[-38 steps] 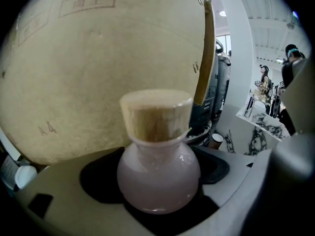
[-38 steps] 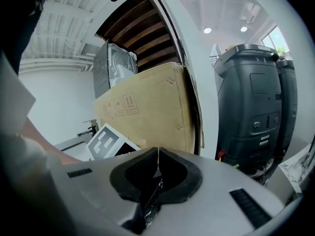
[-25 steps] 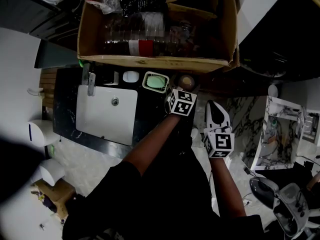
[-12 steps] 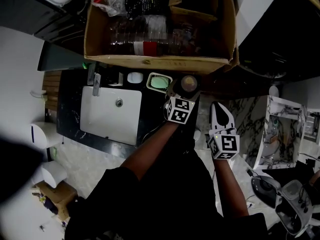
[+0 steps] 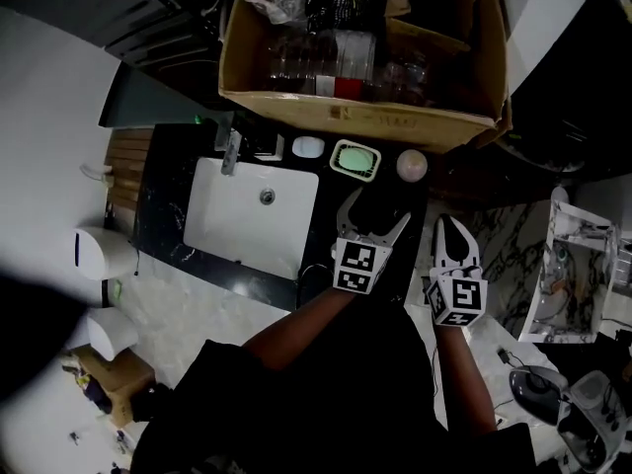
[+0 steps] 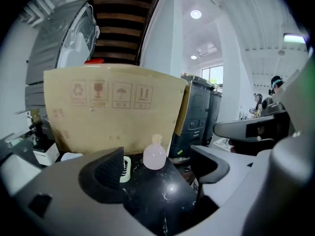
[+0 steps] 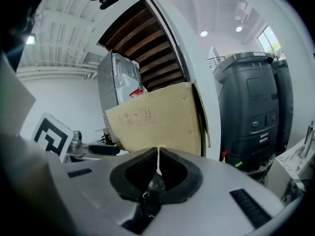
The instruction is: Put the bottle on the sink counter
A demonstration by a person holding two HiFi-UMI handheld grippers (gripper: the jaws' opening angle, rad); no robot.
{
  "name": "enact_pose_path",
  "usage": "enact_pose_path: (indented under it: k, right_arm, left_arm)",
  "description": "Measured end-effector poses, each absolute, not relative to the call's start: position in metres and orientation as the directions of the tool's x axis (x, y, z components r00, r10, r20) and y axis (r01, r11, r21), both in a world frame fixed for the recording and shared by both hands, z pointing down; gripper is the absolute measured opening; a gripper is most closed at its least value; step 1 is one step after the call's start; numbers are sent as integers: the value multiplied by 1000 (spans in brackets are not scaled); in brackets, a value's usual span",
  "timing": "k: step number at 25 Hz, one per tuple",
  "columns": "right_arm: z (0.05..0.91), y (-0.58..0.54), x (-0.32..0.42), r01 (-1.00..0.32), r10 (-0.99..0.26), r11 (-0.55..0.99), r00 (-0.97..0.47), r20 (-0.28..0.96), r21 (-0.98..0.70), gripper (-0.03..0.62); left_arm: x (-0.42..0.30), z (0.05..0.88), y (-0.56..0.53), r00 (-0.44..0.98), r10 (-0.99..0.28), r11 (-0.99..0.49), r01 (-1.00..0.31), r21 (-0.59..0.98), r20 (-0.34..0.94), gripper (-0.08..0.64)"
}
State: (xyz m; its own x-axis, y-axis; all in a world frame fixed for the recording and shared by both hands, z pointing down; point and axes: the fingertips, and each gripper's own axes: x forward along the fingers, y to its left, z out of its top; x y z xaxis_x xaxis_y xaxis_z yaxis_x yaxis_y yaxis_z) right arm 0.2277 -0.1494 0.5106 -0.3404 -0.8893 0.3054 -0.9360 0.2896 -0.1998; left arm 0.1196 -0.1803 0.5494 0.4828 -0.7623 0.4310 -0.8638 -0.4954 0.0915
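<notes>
A small round pale pink bottle (image 5: 412, 165) stands upright on the black marble sink counter (image 5: 296, 235), at its far right end beside the green soap dish (image 5: 355, 159). The bottle (image 6: 155, 153) also shows in the left gripper view, free on the counter ahead of the jaws. My left gripper (image 5: 373, 215) is open and empty, a short way back from the bottle. My right gripper (image 5: 453, 241) hangs to the right of the counter with its jaws pressed together on nothing (image 7: 158, 173).
A cardboard box (image 5: 365, 52) full of clear plastic bottles stands just behind the counter. The white basin (image 5: 252, 215) with its tap (image 5: 231, 152) fills the counter's left part. A white soap dispenser (image 5: 99, 253) is on the wall at left. Grey bins (image 7: 251, 112) stand to the right.
My left gripper has let go of the bottle, opened and drawn back toward me. The bottle stays standing on the counter. The right gripper kept shut and shifted slightly.
</notes>
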Motion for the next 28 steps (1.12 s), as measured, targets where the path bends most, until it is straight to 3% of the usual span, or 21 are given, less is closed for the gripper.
enact_pose_path:
  k: [6,7,9,10,13,17,28]
  right_arm:
    - [476,-111,190,-952,-917,257,-295,269,-169,40]
    - [472,-102,182,-954,-920,248,-287,268,-170,40]
    - [464,-83,159,-955,-921,248,-284,268,-161,40]
    - [459,-75,144,-955,-919,256,-290,268,-152,40]
    - [442,-53,99,-949,-916,279,-308,256,-145,40]
    - [427,-36,50,-939,-910,293,-331,249,-179,40]
    - [395,-10,-20,-940,-917,335,-340,209,-59,38]
  left_arm:
    - [90,506,-123,584,-727,-550,-810,205,361,414]
    - [83,498,-114,608,-709,-571,-792,216,356,376]
    - [59,478,-99,624,-708,-586,-780,219,330,141]
    - [44,468,-92,619,-720,-582,-785,214,314,82]
    - [-3,443,-68,616,-739,-577,-788,217,273,20]
    - [-51,417,-47,607,-765,-570,-794,212,215,15]
    - [-104,398,-25,589,-784,-570,-808,147,195,15]
